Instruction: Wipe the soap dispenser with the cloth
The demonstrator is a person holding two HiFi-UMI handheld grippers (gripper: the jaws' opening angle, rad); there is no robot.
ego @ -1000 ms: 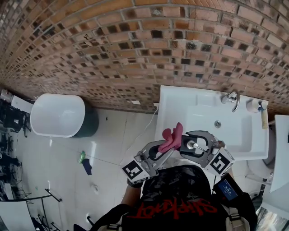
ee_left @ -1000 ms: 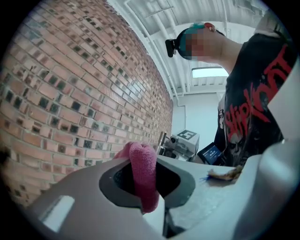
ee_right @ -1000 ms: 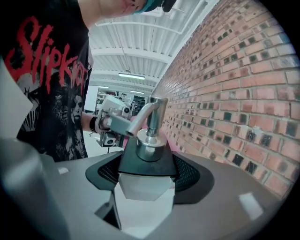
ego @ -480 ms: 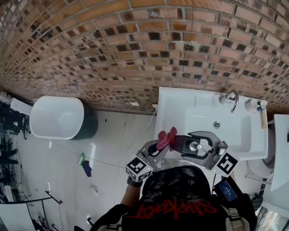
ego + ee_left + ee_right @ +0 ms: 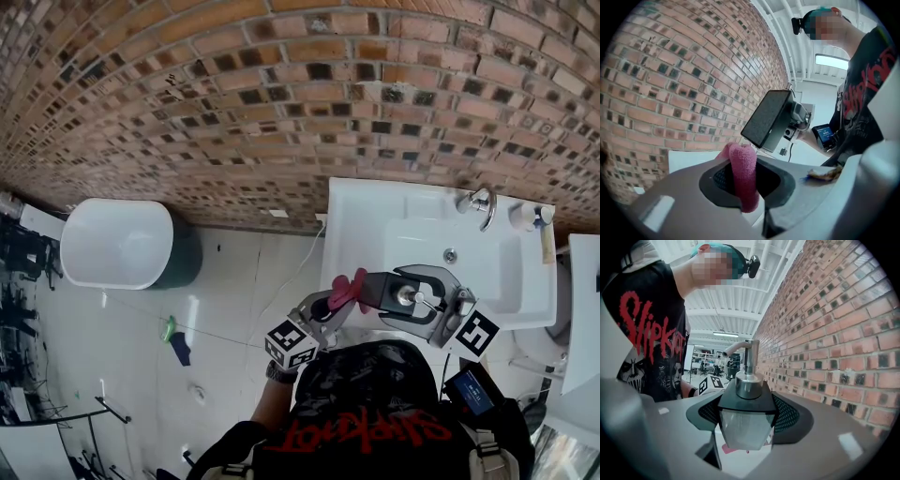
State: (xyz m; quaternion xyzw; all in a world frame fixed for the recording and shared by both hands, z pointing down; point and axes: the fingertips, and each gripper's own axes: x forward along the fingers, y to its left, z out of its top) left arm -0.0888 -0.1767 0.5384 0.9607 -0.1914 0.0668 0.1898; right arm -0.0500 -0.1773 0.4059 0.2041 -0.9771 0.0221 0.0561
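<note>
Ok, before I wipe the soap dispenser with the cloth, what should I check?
1. Hold on the soap dispenser: ok, the jaws of the right gripper press its clear body.
2. Hold on the cloth: ok, pinched by the left gripper, a pink fold sticking out past the jaws.
3. Dispenser upright: ok.
4. Its nozzle turned away from the cloth: ok in the head view.
5. Contact between cloth and dispenser: cannot tell; they sit close side by side.
</note>
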